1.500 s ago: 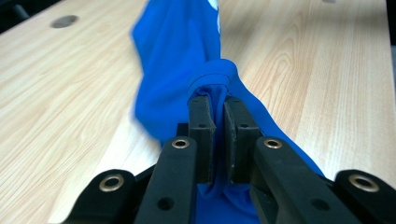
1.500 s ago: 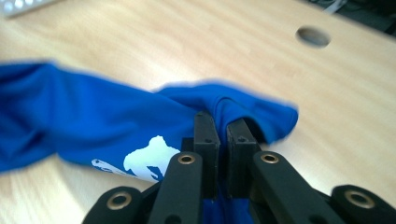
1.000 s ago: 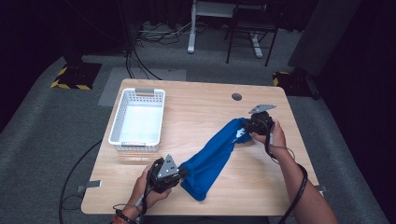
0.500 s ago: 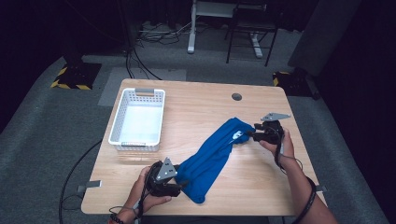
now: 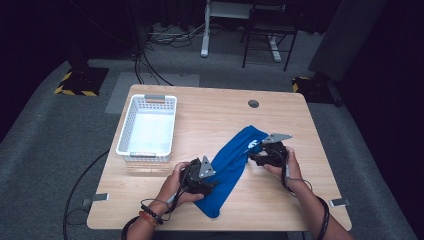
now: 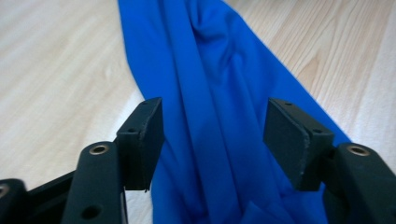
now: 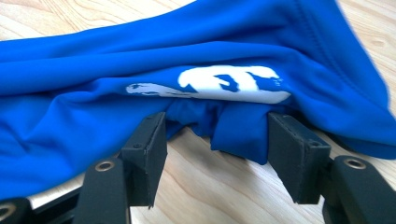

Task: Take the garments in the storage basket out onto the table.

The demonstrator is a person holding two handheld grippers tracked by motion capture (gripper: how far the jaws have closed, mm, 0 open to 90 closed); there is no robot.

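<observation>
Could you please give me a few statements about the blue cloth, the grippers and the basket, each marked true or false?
1. The blue cloth lies stretched out on the table. True.
2. The left gripper is clamped shut on the cloth. False: its jaws stand open, with cloth between them.
3. The white basket holds the cloth. False: the cloth lies on the table beside it.
4. The cloth bears a white print near the right gripper. True.
5. The right gripper's jaws stand open. True.
</observation>
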